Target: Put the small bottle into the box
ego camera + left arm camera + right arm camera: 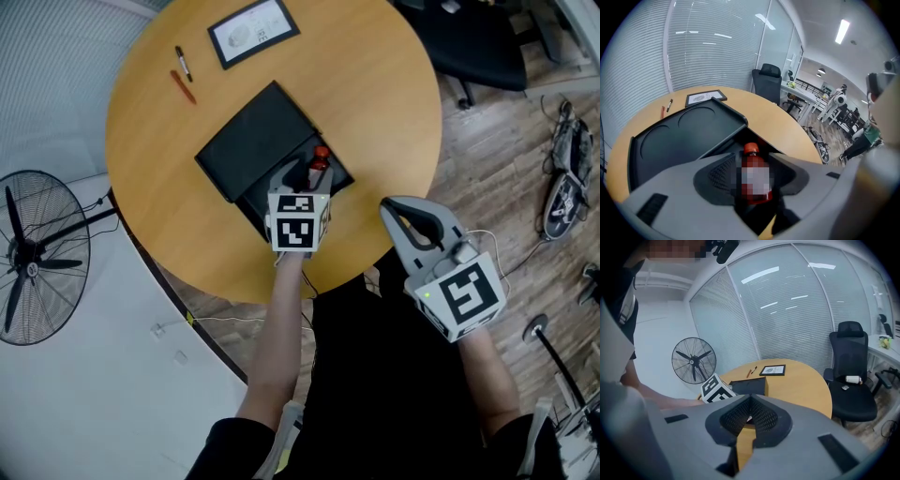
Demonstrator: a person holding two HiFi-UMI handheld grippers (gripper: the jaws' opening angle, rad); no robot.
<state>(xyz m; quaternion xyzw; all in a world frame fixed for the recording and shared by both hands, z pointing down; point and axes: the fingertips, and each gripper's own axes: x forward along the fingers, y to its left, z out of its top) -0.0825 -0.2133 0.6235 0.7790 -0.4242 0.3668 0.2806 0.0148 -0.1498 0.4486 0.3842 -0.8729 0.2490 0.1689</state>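
The small bottle [320, 165], dark red with a red cap, stands upright between the jaws of my left gripper [307, 174], which is shut on it. In the left gripper view the bottle [753, 174] hangs over the dark opening of the black box [758, 140], beside its opened lid [689, 133]. The box [281, 202] sits mid-table with the lid [255, 141] swung out to the far left. My right gripper [406, 210] is at the table's near right edge, shut and empty; its pads [761, 417] meet in the right gripper view.
On the round wooden table [384, 112] lie a black pen [184, 63], an orange pen [183, 87] and a framed sheet [253, 31] at the far side. A fan [33, 253] stands left; an office chair [478, 42] stands far right.
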